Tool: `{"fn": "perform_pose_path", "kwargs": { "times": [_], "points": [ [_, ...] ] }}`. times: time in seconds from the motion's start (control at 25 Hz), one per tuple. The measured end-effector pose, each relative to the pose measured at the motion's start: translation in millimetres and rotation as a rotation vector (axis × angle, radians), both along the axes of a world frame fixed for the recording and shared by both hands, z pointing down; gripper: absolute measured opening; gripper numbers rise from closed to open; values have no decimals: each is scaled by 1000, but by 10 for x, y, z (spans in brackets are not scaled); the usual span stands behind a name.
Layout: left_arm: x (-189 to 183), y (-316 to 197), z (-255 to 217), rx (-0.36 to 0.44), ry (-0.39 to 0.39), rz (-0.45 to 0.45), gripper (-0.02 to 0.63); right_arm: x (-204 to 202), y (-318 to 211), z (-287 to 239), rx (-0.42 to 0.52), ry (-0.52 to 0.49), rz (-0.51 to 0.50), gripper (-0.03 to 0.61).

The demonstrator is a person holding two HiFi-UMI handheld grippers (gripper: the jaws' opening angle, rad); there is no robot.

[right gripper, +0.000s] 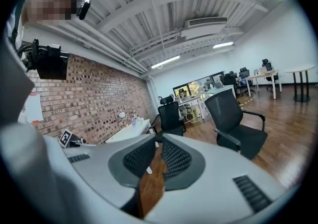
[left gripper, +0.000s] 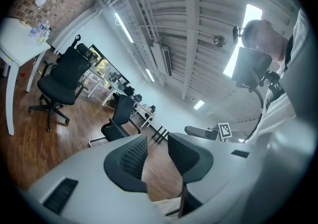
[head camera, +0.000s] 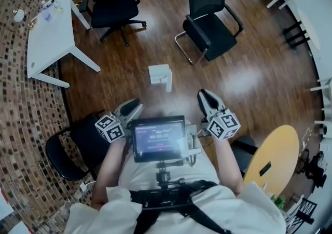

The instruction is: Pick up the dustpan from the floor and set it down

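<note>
The dustpan is white and boxy, with a pale handle on its right side. It sits on the dark wooden floor just ahead of the person, apart from both claws. Only the head view shows it. There the left claw and right claw flank a chest-mounted screen. The left gripper view shows its claw released and empty. The right gripper view shows its claw clenched on nothing, with a brick wall and black chair beyond.

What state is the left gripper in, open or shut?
Open: the left gripper has its jaws apart, and only the wooden floor shows between them.
</note>
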State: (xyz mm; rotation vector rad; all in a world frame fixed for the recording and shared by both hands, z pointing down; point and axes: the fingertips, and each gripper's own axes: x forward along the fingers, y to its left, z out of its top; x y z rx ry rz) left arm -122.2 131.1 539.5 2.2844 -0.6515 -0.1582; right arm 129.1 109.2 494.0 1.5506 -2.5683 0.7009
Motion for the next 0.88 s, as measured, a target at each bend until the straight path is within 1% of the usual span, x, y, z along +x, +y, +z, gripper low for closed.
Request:
{"fn": "perform_pose_path", "kwargs": {
  "times": [0.2, 0.4, 0.52, 0.68, 0.88],
  "points": [
    [88, -86, 80, -16, -22, -27, 129, 105, -160, 91, -16, -5, -46, 55],
    [321, -337, 208, -44, -58, -89, 129, 212, -319, 180, -30, -7, -90, 55],
    [344, -362, 154, -57, -55, -137, 129, 250, -416, 208, -38, -2, -115, 55],
    [357, -364, 88, -77, -50, -174, 129, 212, -523, 165, -48, 9, -152, 55],
    [401, -358, 15, -85, -73, -206, 129, 128, -584, 99, -54, -11, -191, 55]
  ]
}}
